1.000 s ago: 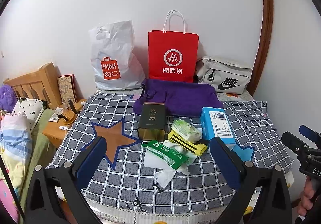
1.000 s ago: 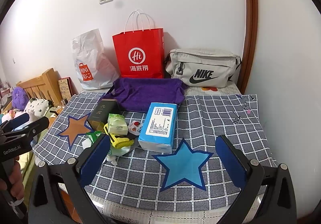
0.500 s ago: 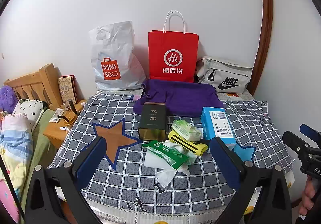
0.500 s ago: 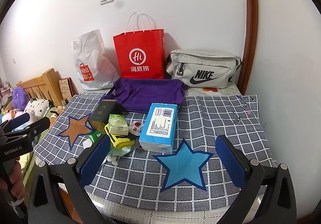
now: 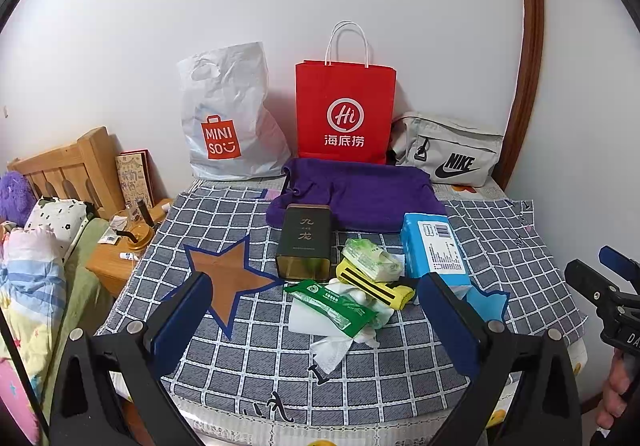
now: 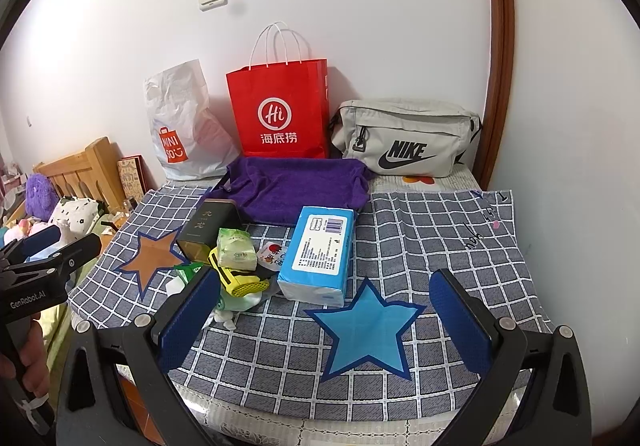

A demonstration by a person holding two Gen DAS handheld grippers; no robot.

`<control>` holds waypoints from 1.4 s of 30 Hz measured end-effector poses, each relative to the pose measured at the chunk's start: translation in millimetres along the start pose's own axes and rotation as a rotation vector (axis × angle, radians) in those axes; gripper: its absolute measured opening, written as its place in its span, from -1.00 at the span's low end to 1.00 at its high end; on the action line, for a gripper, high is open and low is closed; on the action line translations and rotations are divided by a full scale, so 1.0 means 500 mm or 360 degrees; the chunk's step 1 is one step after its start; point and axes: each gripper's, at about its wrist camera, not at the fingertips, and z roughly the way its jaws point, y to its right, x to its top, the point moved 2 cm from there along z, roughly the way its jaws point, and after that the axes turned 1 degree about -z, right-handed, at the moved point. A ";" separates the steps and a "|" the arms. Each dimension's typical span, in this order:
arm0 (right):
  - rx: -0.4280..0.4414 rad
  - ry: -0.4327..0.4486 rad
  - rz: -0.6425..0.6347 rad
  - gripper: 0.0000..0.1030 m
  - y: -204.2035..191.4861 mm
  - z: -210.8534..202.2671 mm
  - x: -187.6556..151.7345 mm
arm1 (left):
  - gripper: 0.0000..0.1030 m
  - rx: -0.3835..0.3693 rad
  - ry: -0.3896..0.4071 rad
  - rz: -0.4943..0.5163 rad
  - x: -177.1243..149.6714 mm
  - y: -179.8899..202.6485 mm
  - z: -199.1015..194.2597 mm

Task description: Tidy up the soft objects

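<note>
A pile lies mid-cloth: a blue tissue pack (image 6: 320, 252) (image 5: 434, 246), a dark tin box (image 5: 305, 242) (image 6: 208, 227), a pale green wipes pack (image 5: 370, 256) (image 6: 236, 250), a yellow striped item (image 5: 376, 284) (image 6: 240, 280), a green wet-wipe packet (image 5: 330, 304) on white tissues. A purple towel (image 5: 356, 194) (image 6: 296, 186) lies behind. My left gripper (image 5: 320, 322) is open and empty, near the pile's front. My right gripper (image 6: 324, 320) is open and empty above the blue star (image 6: 366, 330).
A checked cloth (image 5: 400, 370) with a brown star (image 5: 230, 278) covers the table. A MINISO bag (image 5: 228, 118), a red paper bag (image 5: 344, 114) and a grey Nike bag (image 5: 448, 156) stand against the wall. A bed and nightstand (image 5: 116, 258) are at the left.
Both grippers have shifted only slightly; the objects have not moved.
</note>
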 end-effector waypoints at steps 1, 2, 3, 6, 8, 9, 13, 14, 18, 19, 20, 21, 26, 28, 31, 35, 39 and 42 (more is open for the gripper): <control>0.0001 0.0002 0.0001 0.99 0.001 0.000 0.001 | 1.00 0.0000 -0.0001 0.0001 -0.001 0.002 0.001; 0.0002 0.0004 0.0001 0.99 0.001 -0.002 0.001 | 1.00 0.0000 -0.0002 0.0001 -0.001 0.002 0.001; 0.0002 0.0005 0.0001 0.99 0.001 -0.003 0.000 | 1.00 0.0001 -0.0002 0.0002 0.000 0.001 0.001; 0.0003 0.0006 0.0001 0.99 0.001 -0.003 0.000 | 1.00 -0.0001 0.0000 0.0003 0.000 0.001 0.000; 0.0003 0.0007 0.0001 0.99 0.001 -0.004 -0.001 | 1.00 -0.0004 0.0000 0.0004 0.000 0.001 0.000; 0.0003 0.0008 0.0000 0.99 0.001 -0.004 -0.001 | 1.00 -0.0005 0.0000 0.0004 0.002 -0.001 -0.001; 0.0004 0.0009 0.0000 0.99 0.001 -0.004 -0.001 | 1.00 -0.0005 0.0002 0.0005 0.004 -0.002 -0.003; 0.0002 0.0009 0.0000 0.99 0.000 -0.004 -0.001 | 1.00 -0.0004 0.0001 0.0006 0.003 -0.002 -0.002; 0.0003 0.0010 0.0000 0.99 0.000 -0.004 -0.001 | 1.00 -0.0006 0.0001 0.0006 0.004 -0.003 -0.004; 0.0003 0.0009 0.0000 0.99 0.000 -0.004 -0.001 | 1.00 -0.0005 0.0002 0.0007 0.004 -0.002 -0.004; 0.0002 0.0008 0.0000 0.99 0.001 -0.004 0.000 | 1.00 -0.0005 0.0001 0.0008 0.004 -0.002 -0.004; 0.0002 0.0010 0.0000 0.99 0.000 -0.004 -0.002 | 1.00 -0.0005 0.0003 0.0009 0.004 -0.003 -0.004; 0.0005 0.0016 0.0001 0.99 0.001 -0.007 0.000 | 1.00 -0.0003 0.0003 0.0006 0.004 -0.002 -0.004; 0.0009 0.0018 0.0001 0.99 0.001 -0.008 0.001 | 1.00 -0.0001 0.0002 0.0006 0.004 -0.003 -0.003; 0.0013 0.0019 0.0000 0.99 -0.001 -0.010 0.001 | 1.00 -0.0012 -0.0012 0.0017 0.004 -0.004 -0.002; 0.0024 0.0001 -0.0009 0.99 -0.004 0.000 0.000 | 1.00 0.0001 -0.0046 0.0005 0.000 -0.014 0.017; 0.0039 -0.0023 -0.0010 0.99 -0.005 0.020 -0.008 | 1.00 0.0029 -0.0094 -0.0006 -0.007 -0.030 0.045; 0.0049 -0.0032 -0.0016 0.99 -0.009 0.036 -0.012 | 1.00 0.0046 -0.0123 -0.0020 -0.018 -0.040 0.069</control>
